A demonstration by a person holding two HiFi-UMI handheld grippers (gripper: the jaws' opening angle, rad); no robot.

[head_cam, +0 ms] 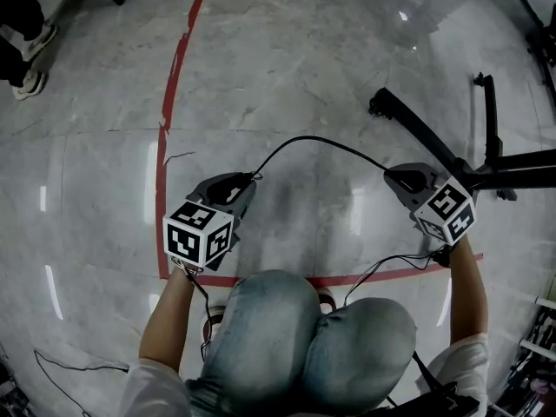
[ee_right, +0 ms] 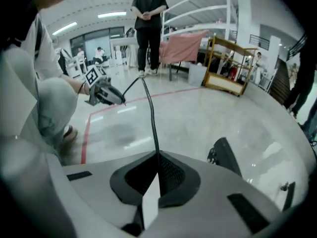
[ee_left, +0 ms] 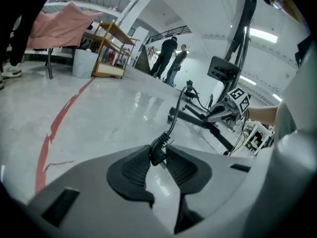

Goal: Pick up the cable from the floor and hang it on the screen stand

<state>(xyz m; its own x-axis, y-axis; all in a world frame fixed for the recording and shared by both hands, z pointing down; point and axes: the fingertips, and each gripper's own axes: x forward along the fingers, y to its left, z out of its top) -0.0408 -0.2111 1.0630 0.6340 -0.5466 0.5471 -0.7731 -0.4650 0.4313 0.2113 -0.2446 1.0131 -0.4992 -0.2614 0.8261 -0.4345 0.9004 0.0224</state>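
Now my left hand-held gripper [ee_left: 157, 155] pinches the plug end of the cable [head_cam: 313, 139]. My right hand-held gripper [ee_right: 158, 170] is closed tight on its thin part. It hangs off the floor [head_cam: 287, 50], beside the screen stand [head_cam: 434, 142]. Next I think I must lift it over the stand.

so the cable [head_cam: 313, 140] runs across between the left gripper [head_cam: 254, 179] on the left and the right gripper [head_cam: 388, 177] on the right, one end in each; screen stand [head_cam: 434, 142] legs lie on the floor [head_cam: 287, 50] right behind the right one, tape line [head_cam: 172, 85] runs down the left side
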